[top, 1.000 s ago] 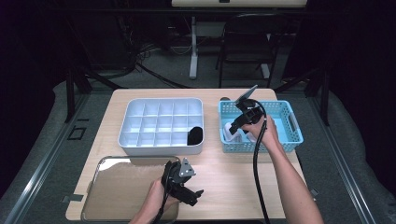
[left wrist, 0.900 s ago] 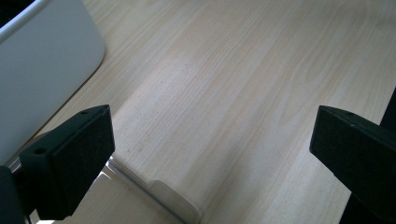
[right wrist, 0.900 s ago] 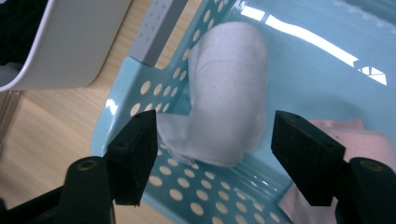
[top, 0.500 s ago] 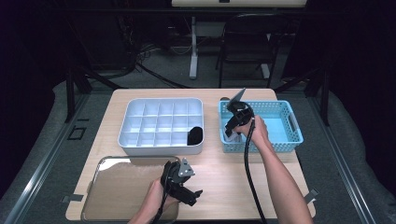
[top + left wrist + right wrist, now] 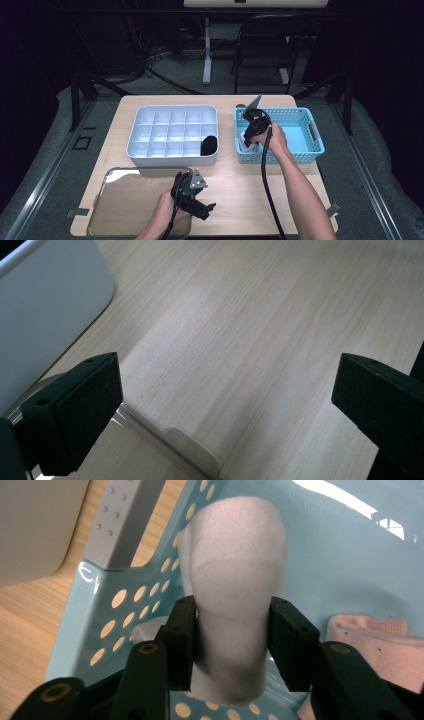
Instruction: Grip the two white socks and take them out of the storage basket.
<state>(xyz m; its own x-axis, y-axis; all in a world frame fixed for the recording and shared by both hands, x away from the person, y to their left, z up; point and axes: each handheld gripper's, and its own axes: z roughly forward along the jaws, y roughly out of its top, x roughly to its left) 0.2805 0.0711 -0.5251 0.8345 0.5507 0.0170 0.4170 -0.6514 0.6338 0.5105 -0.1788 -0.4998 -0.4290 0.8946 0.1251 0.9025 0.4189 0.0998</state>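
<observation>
Right gripper view: right gripper (image 5: 232,645) just closing, clamps white sock (image 5: 235,595) in blue basket (image 5: 100,605).

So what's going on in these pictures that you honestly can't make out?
- White sock, right gripper view: its lower end is hidden behind the right claw squeezing it.
- Pink cloth, same view: cut off by the claw's arm and the picture's edge.
- Dark thing in the white tray, high view: too small and dark to name.
- Blue basket, high view: hand and claw hide its contents.
</observation>
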